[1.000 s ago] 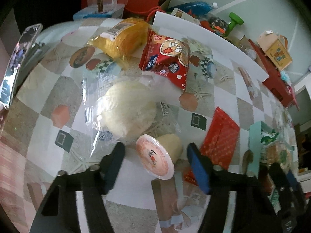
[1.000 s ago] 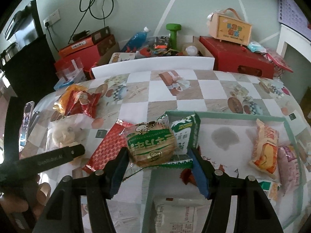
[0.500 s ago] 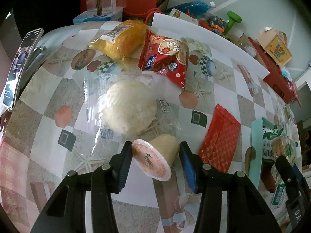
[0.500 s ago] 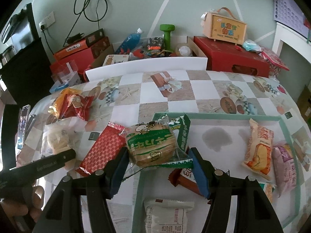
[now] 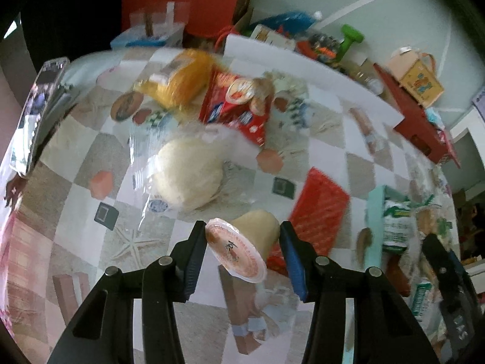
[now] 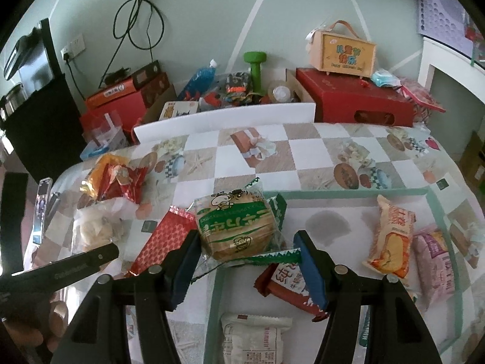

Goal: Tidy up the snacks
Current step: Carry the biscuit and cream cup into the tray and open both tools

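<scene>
Nearest you, your left tool (image 5: 242,248) is clamped on the jelly cup (image 5: 242,245), its jaws against the tapered wall just behind the foil lid. That cup is light, stiff and smooth (likely slippery), so hold the body, not the thin lid rim.

Your right tool (image 6: 247,261) is closed on the green-wrapped bread bun (image 6: 236,227), held above the near-left corner of the green-edged tray (image 6: 348,193). It is soft and crinkly; squeeze gently or it flattens.

Farther off on the surface (image 5: 75,133) lie the flat red wafer packet (image 5: 318,209), a pale bun in clear wrap (image 5: 188,173), then the red snack bag (image 5: 239,103) and yellow bag (image 5: 182,79).
</scene>
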